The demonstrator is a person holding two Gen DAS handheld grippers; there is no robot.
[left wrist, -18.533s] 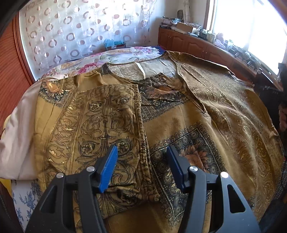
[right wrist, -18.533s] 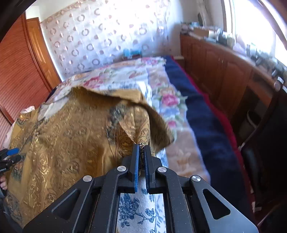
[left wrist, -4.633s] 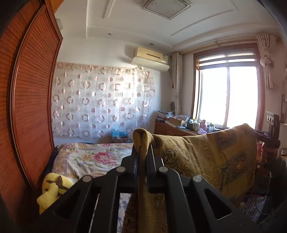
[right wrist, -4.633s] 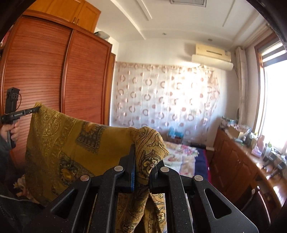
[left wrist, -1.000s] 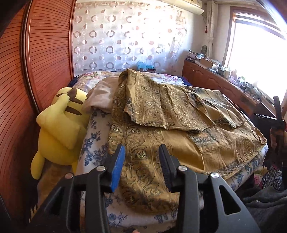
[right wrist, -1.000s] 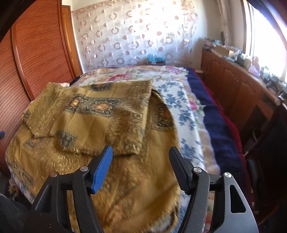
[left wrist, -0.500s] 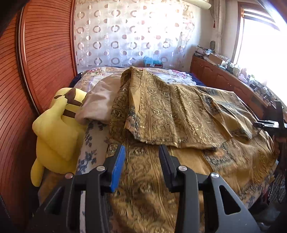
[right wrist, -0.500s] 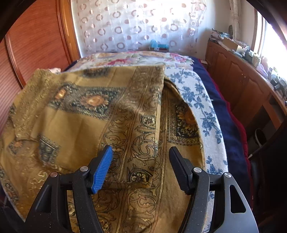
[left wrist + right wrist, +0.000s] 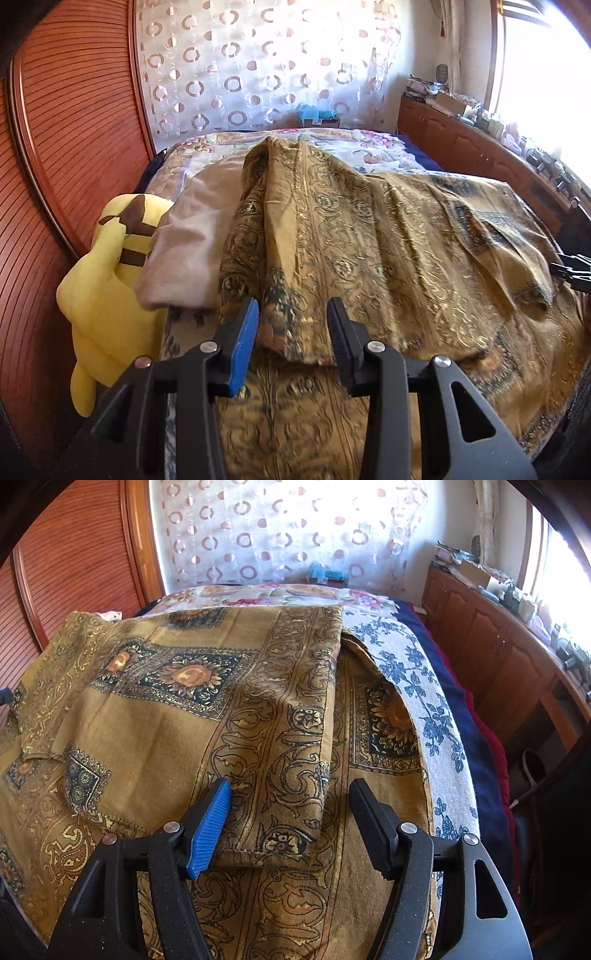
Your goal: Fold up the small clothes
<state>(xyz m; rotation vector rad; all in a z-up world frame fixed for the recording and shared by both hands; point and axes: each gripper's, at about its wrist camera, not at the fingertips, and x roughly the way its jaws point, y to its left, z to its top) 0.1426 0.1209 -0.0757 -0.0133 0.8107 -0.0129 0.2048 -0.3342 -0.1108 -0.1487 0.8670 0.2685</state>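
Note:
A mustard-gold patterned garment [image 9: 369,251] lies on the bed, its upper part folded over the lower part. In the right wrist view the folded layer [image 9: 207,701] shows sunflower squares and scroll borders. My left gripper [image 9: 291,332] is open, its jaws on either side of the folded layer's near left corner. My right gripper [image 9: 291,812] is open, with the folded layer's near right corner and hem between its jaws. Neither holds cloth. The right gripper's tip also shows in the left wrist view [image 9: 569,269].
A yellow plush toy [image 9: 107,280] leans at the bed's left side beside a beige pillow [image 9: 192,243]. A wooden wardrobe [image 9: 55,147] stands at the left. A wooden cabinet [image 9: 517,657] with clutter runs along the right under the window. A blue-flowered sheet [image 9: 424,686] covers the bed.
Both grippers, open throughout, have moved forward and down toward the near corners of the folded layer. The garment lies where it was.

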